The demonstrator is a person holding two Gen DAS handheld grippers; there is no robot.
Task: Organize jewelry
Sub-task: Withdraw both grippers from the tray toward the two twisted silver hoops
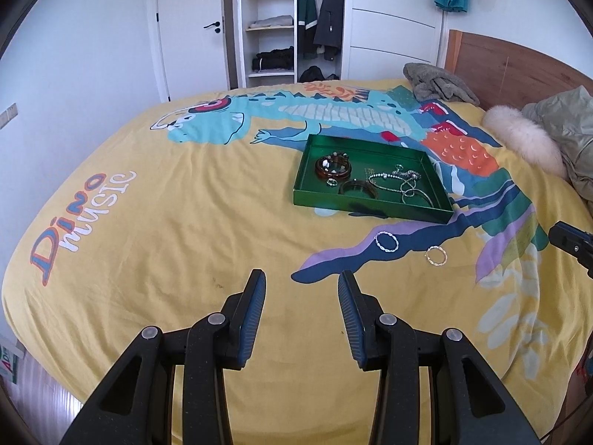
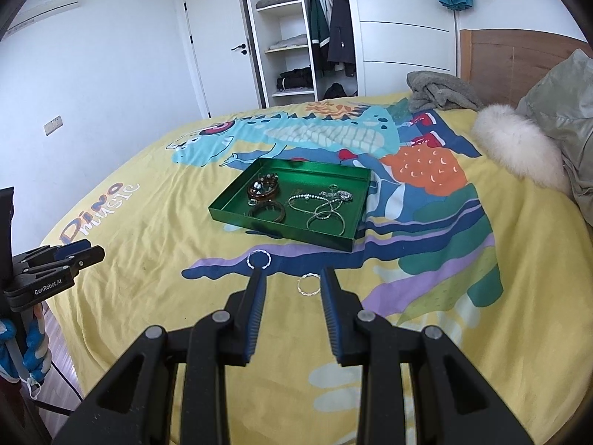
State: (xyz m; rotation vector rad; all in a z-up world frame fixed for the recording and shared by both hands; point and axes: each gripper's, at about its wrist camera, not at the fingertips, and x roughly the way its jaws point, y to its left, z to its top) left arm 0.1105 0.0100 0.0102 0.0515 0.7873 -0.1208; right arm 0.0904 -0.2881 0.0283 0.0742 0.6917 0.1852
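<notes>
Left tool (image 1: 302, 282) & right tool (image 2: 292, 278): jaws apart, nothing btwn them, both above the bed (image 1: 166, 230) w/ yellow dino cover. Green tray (image 1: 370, 215) sits mid-bed, holding brown beaded bracelet (image 1: 333, 166), dark bangle (image 1: 357, 188), small ring (image 1: 332, 182), tangled silver chains (image 1: 402, 181). Two twisted silver hoops lie loose on the cover near tray's front edge: left hoop (image 2: 259, 259) just past right tool's left fingertip, right hoop (image 2: 308, 284) beyond the gap btwn its fingers.
</notes>
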